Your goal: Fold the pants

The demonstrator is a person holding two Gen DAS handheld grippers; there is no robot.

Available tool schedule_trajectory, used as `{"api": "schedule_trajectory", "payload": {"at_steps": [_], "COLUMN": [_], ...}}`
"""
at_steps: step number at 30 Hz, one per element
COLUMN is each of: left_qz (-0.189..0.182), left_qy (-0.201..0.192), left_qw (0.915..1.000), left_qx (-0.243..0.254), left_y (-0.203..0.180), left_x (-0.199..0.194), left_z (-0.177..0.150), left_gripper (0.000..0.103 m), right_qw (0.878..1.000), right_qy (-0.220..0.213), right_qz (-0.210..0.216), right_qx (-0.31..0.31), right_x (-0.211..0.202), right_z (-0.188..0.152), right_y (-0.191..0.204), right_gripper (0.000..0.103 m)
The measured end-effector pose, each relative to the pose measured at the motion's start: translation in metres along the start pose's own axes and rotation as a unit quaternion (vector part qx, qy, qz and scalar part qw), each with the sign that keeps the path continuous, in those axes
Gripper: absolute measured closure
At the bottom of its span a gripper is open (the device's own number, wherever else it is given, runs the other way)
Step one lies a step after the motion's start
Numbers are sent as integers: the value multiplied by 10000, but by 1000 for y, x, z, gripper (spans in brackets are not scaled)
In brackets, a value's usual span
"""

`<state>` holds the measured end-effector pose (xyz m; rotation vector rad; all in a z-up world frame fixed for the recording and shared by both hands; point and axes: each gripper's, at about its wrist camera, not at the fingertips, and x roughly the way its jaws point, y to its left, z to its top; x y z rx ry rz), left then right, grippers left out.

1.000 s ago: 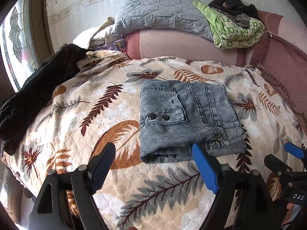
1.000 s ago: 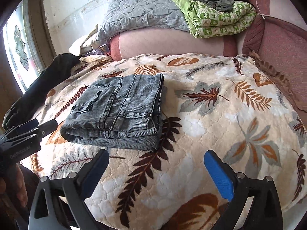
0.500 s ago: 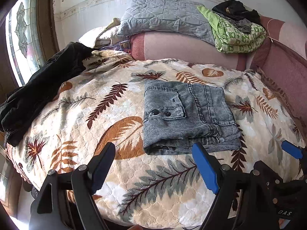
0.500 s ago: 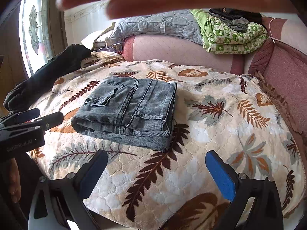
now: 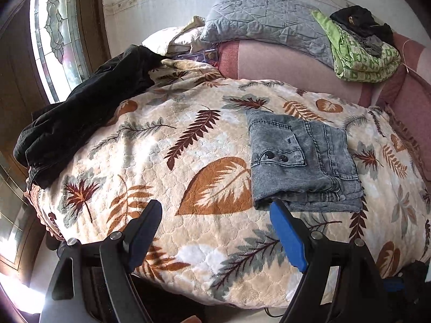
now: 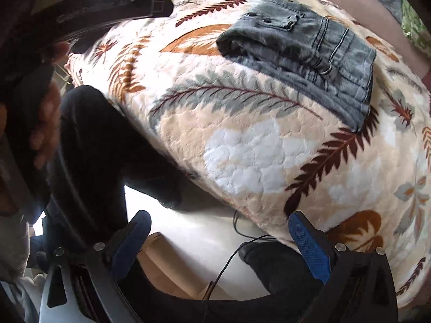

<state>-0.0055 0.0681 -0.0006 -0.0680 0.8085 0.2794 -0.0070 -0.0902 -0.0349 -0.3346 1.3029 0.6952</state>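
The grey denim pants (image 5: 301, 161) lie folded into a compact rectangle on the leaf-print blanket (image 5: 188, 161), right of centre. They also show in the right wrist view (image 6: 304, 53), at the top. My left gripper (image 5: 215, 215) is open and empty, held above the bed's near edge, left of the pants. My right gripper (image 6: 218, 228) is open and empty, tilted down off the bed's front edge, over the floor. The left gripper's body (image 6: 102, 8) crosses the upper left of the right wrist view.
A black garment (image 5: 80, 113) lies along the bed's left side by a window. A grey quilt (image 5: 264, 24) and a green blanket (image 5: 361, 53) rest on the pink headboard. Below the bed edge are a white floor (image 6: 204, 231), a cable, cardboard and the person's dark legs (image 6: 107, 148).
Both grippers pulled back from the folded pants. The left swung left. The right dropped and tilted down below the bed edge, now seeing the floor. The pants stayed still.
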Motion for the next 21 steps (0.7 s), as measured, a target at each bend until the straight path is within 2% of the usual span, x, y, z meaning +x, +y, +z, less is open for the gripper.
{"api": "schedule_trajectory", "payload": {"at_steps": [3, 6, 7, 9, 13, 16, 21], "left_qz": [-106, -357, -382, -500, -657, -721, -668], "left_qy": [-88, -79, -66, -102, -218, -203, -218], "left_qw": [9999, 9993, 9992, 9982, 9969, 9963, 9964], "left_qx": [-43, 40, 129, 303, 374, 420, 483], "left_y": [-9, -28, -37, -54, -73, -80, -80], "left_x": [-2, 0, 1, 0, -8, -9, -8], "left_z": [7, 13, 15, 16, 20, 22, 22], "left_gripper": [20, 20, 20, 20, 20, 20, 20], "right_qw": [9922, 9661, 9576, 9438, 9274, 9258, 9297], "right_qy": [-896, -1869, -2036, -2377, -2721, -2790, -2766], "right_qz": [-637, -1129, -1369, -1549, -1625, -1590, -1475], "right_qx": [584, 1378, 1509, 1698, 1986, 1994, 1932], "right_x": [-26, -55, -60, -71, -87, -90, -84], "right_z": [13, 9, 9, 8, 9, 12, 14], "right_y": [-23, -54, -62, -76, -98, -103, -98], "right_gripper": [0, 0, 0, 0, 0, 0, 0]}}
